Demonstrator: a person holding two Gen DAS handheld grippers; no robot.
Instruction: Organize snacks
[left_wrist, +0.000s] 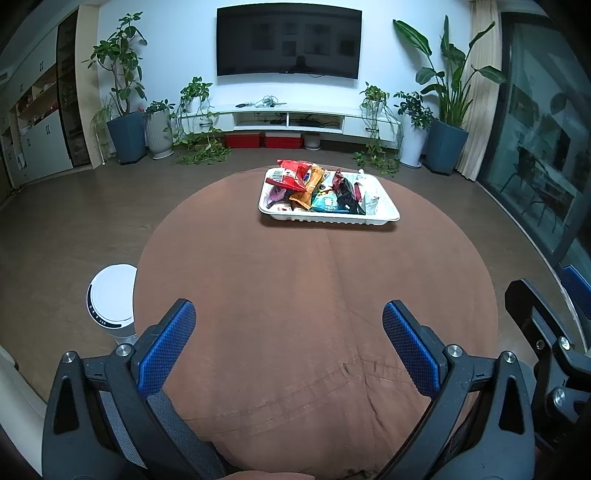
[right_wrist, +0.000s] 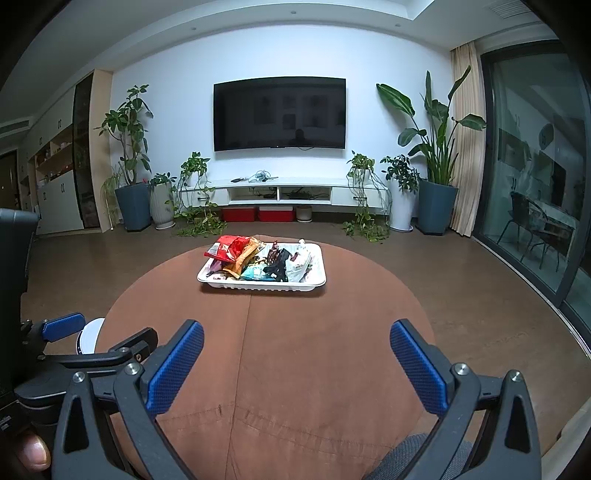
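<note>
A white tray stands at the far side of the round brown table. It holds several snack packets: a red one on top at the left, an orange one, a teal one, black ones and a white one. The tray and red packet also show in the right wrist view. My left gripper is open and empty over the near table edge. My right gripper is open and empty, beside the left one, well short of the tray.
A white round device stands on the floor left of the table. Potted plants, a TV stand and a wall TV line the far wall. Glass doors are on the right, cabinets on the left.
</note>
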